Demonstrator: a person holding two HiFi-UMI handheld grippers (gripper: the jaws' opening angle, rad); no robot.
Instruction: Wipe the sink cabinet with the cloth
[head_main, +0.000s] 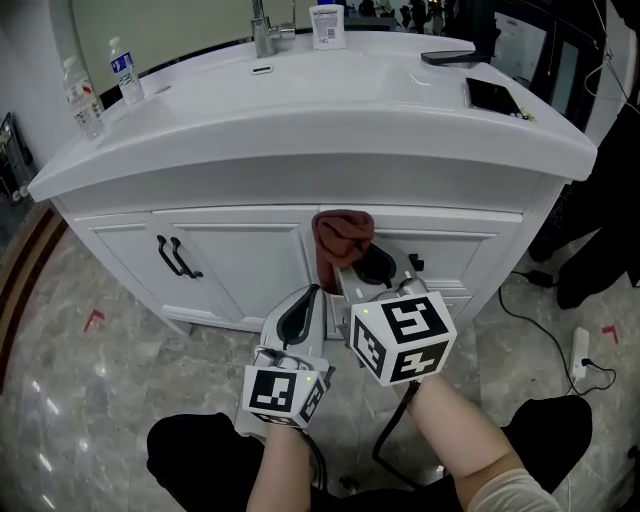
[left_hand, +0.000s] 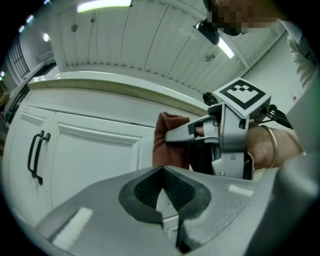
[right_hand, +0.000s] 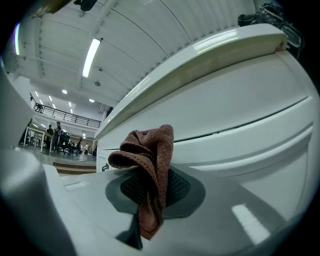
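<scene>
Closest to us, at bottom centre of the head view, the left tongs (head_main: 303, 303) are closed on nothing, just left of the right tongs (head_main: 352, 268), which pinch the brown cloth (head_main: 344, 234). That cloth seems to rest against the sink cabinet (head_main: 240, 262) at mid-frame, right under the counter (head_main: 330, 110) lip. From where I stand the wad looks bunched. I'd press it flatter to the panel, sweep in overlapping passes toward the black handle (head_main: 175, 257), and keep the hard jaw tips off the paint.
</scene>
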